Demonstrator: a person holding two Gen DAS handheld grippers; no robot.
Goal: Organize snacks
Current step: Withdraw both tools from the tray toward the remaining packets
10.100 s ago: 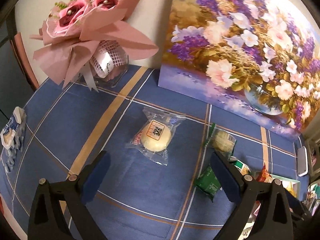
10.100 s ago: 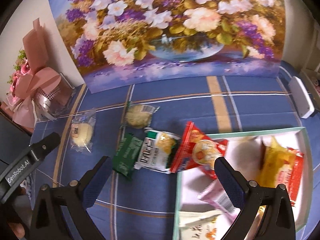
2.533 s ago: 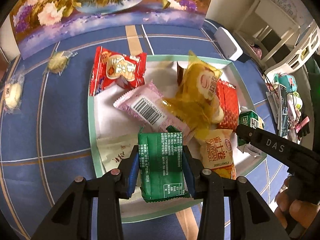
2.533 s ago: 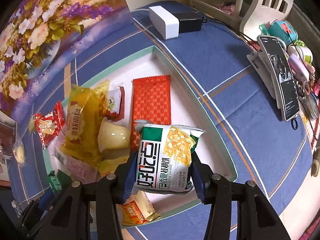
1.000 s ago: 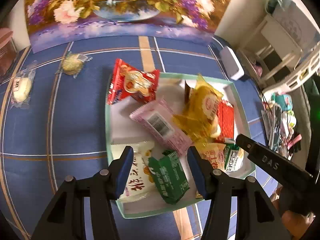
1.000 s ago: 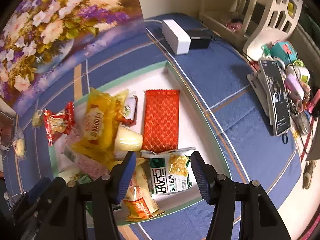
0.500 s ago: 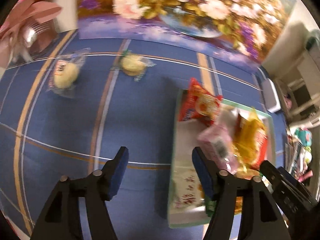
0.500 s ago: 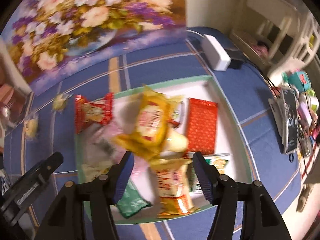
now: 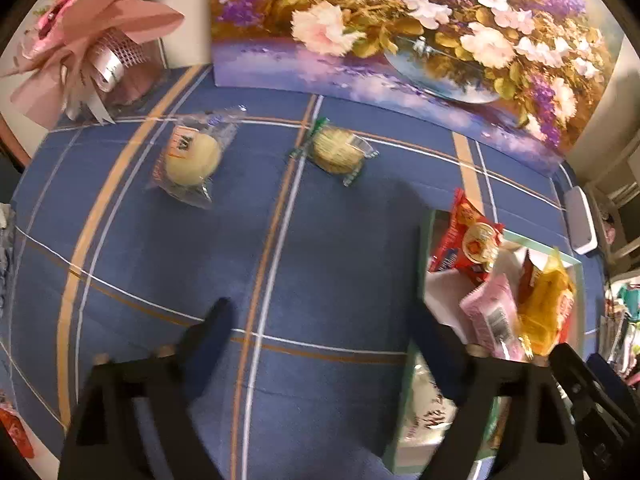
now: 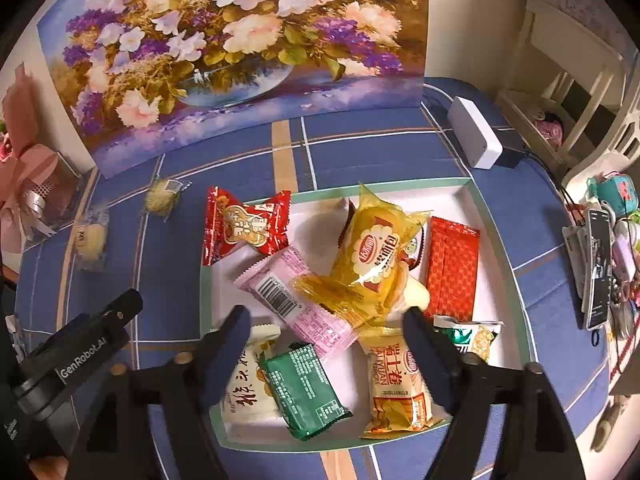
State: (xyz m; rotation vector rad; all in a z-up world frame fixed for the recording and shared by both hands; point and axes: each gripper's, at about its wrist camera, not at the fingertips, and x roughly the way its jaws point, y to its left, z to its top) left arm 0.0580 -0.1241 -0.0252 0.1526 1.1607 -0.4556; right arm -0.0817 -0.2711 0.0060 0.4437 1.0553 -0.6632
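A green-rimmed white tray (image 10: 496, 248) holds several wrapped snacks, among them a green packet (image 10: 304, 390), a yellow packet (image 10: 370, 256) and a pink packet (image 10: 296, 300). A red packet (image 10: 244, 226) lies across the tray's far left rim. Two snacks lie loose on the blue cloth: a pale round bun (image 9: 192, 158) and a round cookie (image 9: 336, 151). My left gripper (image 9: 320, 320) is open and empty above the bare cloth, left of the tray (image 9: 426, 240). My right gripper (image 10: 326, 328) is open and empty above the tray's near half.
A flower painting (image 9: 400, 40) stands along the back. A pink bouquet (image 9: 92, 36) stands at the back left. A white box (image 10: 474, 142) lies at the back right of the tray. A phone (image 10: 598, 268) and small items lie at the far right.
Both grippers let go of their packets into the tray and opened. My left gripper has swung left over the cloth toward the loose bun and cookie. My right gripper has pulled back above the tray.
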